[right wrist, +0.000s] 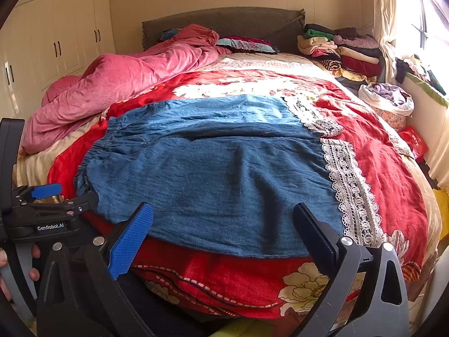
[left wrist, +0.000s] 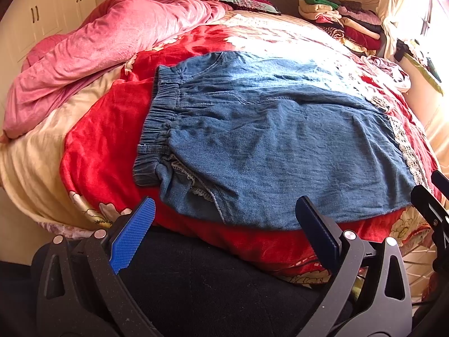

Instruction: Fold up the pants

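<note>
A pair of blue denim pants with an elastic waistband and white lace hems [left wrist: 269, 140] lies flat on the red floral blanket [left wrist: 103, 151] covering the bed, near its front edge. The garment's long axis runs across the bed, left to right: the gathered waistband points left, toward the rumpled pink plush quilt [left wrist: 112, 45], and the lace-trimmed leg ends [right wrist: 350, 191] point right, toward the window side. The two legs lie side by side, one nearer the front edge and one farther back, with a crease between them. The left tongs [left wrist: 227, 233] hang at the front edge of the bed, below the crotch end of the pants, spread wide and holding nothing. The right tongs [right wrist: 224, 236] are likewise wide apart and empty, their blue-padded fingers [right wrist: 132, 238] framing the near leg's lower edge; whether the tips touch the cloth is hard to judge through the fisheye. A stack of folded clothes [right wrist: 342, 53] sits at the far right corner by the dark headboard [right wrist: 224, 25], and a white bag of laundry [right wrist: 390, 101] rests just beside the bed's right edge.
</note>
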### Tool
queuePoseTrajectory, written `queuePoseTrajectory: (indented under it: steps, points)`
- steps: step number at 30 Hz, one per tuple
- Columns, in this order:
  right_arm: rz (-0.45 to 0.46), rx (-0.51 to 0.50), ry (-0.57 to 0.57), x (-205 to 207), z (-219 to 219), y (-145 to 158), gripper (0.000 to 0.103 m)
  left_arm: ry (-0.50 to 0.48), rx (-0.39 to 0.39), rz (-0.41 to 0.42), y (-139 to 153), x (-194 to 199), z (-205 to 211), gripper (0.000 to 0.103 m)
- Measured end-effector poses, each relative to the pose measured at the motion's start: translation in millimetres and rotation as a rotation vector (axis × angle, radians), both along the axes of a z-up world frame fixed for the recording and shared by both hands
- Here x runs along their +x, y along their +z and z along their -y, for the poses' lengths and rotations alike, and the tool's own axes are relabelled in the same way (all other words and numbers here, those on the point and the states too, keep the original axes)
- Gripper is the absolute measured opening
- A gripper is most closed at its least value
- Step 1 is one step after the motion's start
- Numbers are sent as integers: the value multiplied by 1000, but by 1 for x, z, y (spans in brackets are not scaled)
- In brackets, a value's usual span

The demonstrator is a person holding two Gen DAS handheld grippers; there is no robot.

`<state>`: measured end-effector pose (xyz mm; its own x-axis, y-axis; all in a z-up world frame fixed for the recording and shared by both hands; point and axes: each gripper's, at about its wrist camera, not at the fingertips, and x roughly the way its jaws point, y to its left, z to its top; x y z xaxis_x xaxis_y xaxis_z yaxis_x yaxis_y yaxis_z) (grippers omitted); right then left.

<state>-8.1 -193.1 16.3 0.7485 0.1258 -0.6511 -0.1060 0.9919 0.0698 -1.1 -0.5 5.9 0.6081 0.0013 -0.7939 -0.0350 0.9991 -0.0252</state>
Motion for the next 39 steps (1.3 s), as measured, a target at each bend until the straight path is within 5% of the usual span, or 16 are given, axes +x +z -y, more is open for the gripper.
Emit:
queuePoseTrajectory:
  steps: [39]
  points:
    - [5,-37,38,22,-8,3,99,8,-12,9,5,17,-10,94]
